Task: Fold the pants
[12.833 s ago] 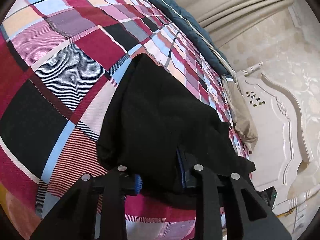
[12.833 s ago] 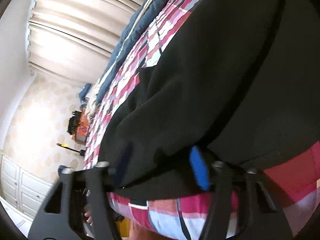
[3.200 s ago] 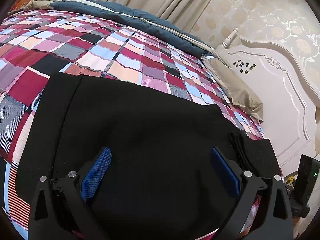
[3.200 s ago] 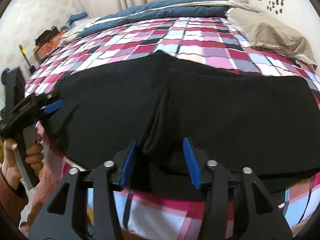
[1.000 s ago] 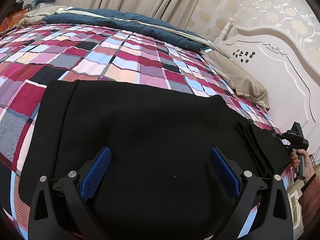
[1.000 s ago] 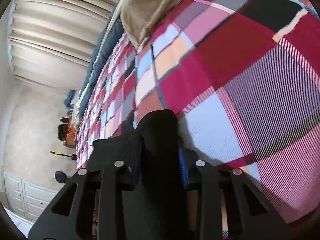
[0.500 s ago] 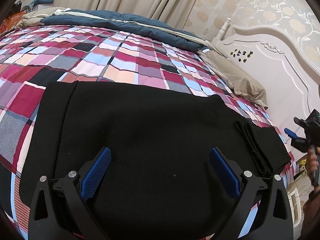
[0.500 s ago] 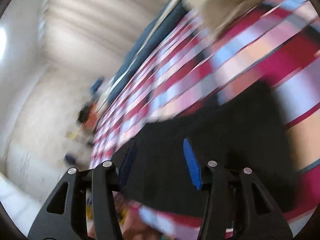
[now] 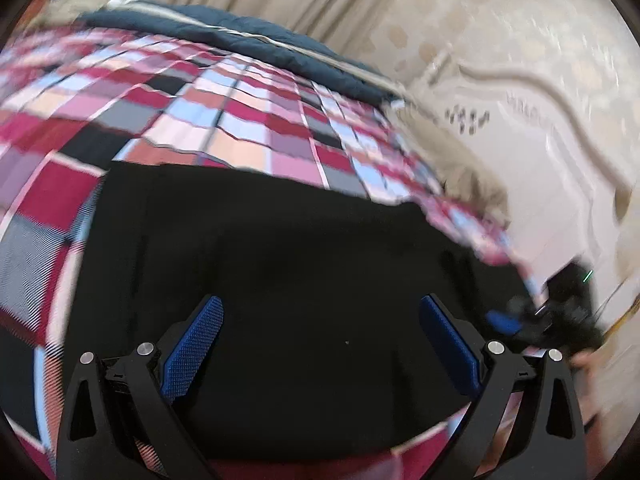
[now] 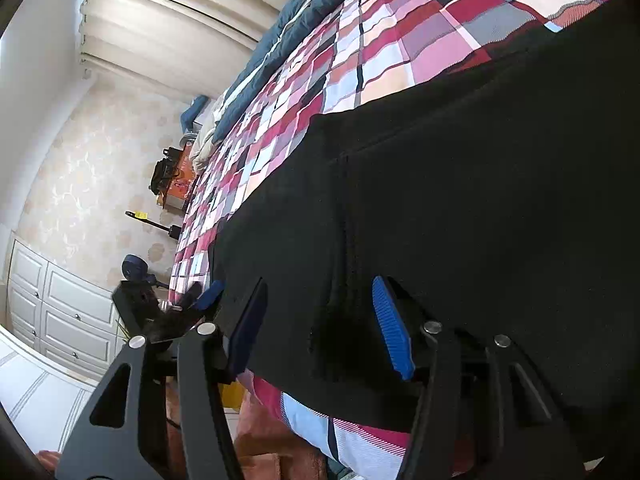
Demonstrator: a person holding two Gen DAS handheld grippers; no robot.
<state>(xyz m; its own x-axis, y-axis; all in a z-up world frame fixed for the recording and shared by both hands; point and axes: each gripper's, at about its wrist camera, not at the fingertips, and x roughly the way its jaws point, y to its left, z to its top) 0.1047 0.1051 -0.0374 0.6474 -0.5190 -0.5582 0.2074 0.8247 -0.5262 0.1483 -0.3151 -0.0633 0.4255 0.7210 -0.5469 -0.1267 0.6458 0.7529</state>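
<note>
Both our grippers hang over the plaid bed (image 9: pixel 248 120), where black pants (image 9: pixel 300 272) lie flat beneath the jaws. Left gripper (image 9: pixel 320 344) stands wide and empty; right gripper (image 10: pixel 320 328) has just been opening, with cloth between but unpressed. We judge one fold done; next, take an end.

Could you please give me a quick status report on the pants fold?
Both grippers open, left gripper, right gripper, holding nothing. Black pants flat on plaid bedspread. Nothing in the way.

Plaid bedspread (image 9: pixel 248 120), blue quilt (image 9: pixel 256 46), beige curtains (image 10: pixel 168 20), white cabinet (image 10: pixel 60 312).
</note>
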